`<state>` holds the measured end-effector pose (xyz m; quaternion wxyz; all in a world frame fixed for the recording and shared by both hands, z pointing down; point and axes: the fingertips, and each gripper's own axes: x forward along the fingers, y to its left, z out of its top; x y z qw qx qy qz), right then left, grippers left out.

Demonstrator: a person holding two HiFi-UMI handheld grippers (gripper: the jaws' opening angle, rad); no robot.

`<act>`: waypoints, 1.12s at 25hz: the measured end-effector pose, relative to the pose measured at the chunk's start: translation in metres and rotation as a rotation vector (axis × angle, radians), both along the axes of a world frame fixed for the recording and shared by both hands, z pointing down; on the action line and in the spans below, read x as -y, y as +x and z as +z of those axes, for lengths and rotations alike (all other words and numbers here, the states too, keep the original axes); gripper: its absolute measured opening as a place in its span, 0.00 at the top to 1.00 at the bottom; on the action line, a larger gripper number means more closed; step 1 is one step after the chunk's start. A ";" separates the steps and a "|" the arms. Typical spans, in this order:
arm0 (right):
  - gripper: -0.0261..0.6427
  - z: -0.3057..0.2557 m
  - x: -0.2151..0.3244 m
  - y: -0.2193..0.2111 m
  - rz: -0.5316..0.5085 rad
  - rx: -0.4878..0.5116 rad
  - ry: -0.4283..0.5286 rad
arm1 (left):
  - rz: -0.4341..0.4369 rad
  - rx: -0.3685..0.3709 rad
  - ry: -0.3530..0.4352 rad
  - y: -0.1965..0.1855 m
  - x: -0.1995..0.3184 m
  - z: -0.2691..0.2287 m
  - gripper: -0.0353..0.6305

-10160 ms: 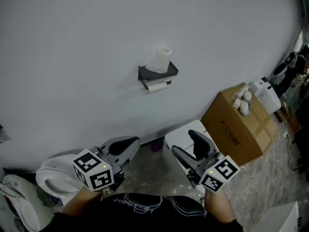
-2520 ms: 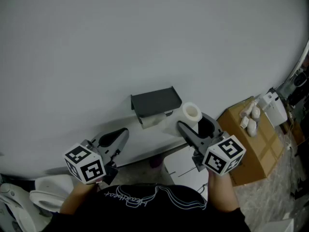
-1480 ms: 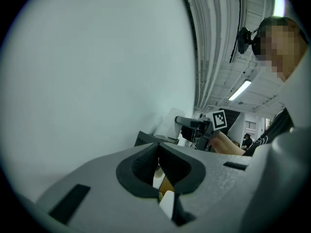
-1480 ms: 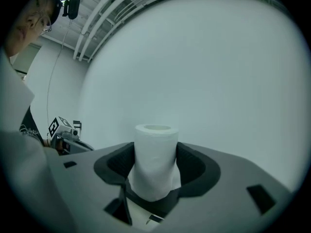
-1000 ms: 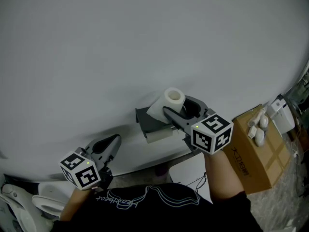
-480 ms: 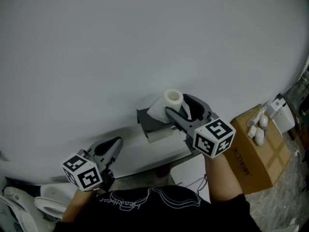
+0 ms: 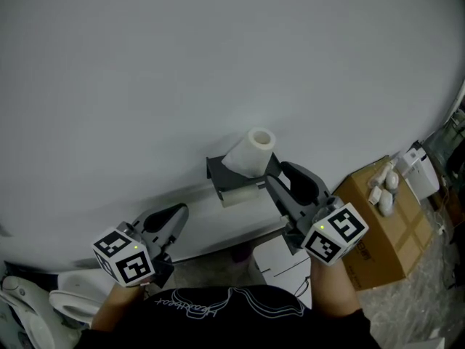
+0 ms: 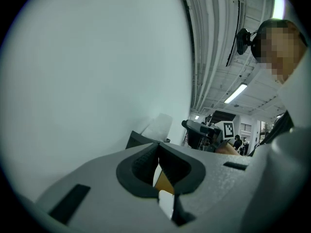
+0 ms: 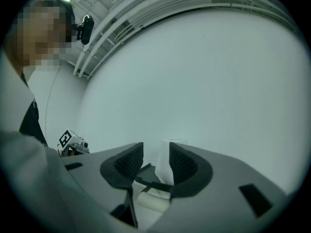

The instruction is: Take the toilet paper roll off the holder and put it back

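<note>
- Toilet paper roll [image 7: 251, 151] upright atop the wall holder [image 7: 216, 171].
- Right gripper [image 7: 280, 176] just right of holder, jaws apart, closing on nothing.
- Left gripper [image 7: 173, 214] lower left of holder, jaws together, empty.

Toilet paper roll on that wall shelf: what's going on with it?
A person holds tongs in each hand. The white toilet paper roll stands upright on the dark grey wall holder. The right tongs sit just short of it, jaws closing with nothing between them. The left tongs hang low, shut and empty.
</note>
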<state>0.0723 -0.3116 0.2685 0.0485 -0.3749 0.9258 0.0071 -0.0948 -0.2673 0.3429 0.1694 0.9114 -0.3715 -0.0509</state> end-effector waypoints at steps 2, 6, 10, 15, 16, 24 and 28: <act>0.77 0.008 -0.010 0.000 0.000 -0.011 -0.008 | 0.017 -0.002 0.002 0.006 -0.002 0.000 0.94; 0.86 0.031 -0.027 -0.005 -0.017 -0.010 -0.043 | 0.046 -0.013 0.004 0.014 -0.007 0.002 0.94; 0.93 0.051 -0.044 -0.016 -0.069 0.031 -0.101 | 0.071 -0.024 -0.001 0.019 -0.015 0.005 0.94; 0.96 0.074 -0.060 -0.021 -0.074 0.053 -0.162 | 0.106 -0.046 0.013 0.022 -0.028 0.005 0.94; 0.96 0.079 -0.062 -0.022 -0.074 0.059 -0.173 | 0.116 -0.054 0.016 0.022 -0.032 0.006 0.94; 0.96 0.105 -0.080 -0.030 -0.095 0.071 -0.234 | 0.130 -0.065 -0.008 0.022 -0.041 0.016 0.94; 0.96 0.108 -0.087 -0.031 -0.099 0.089 -0.251 | 0.131 -0.055 -0.020 0.023 -0.046 0.019 0.94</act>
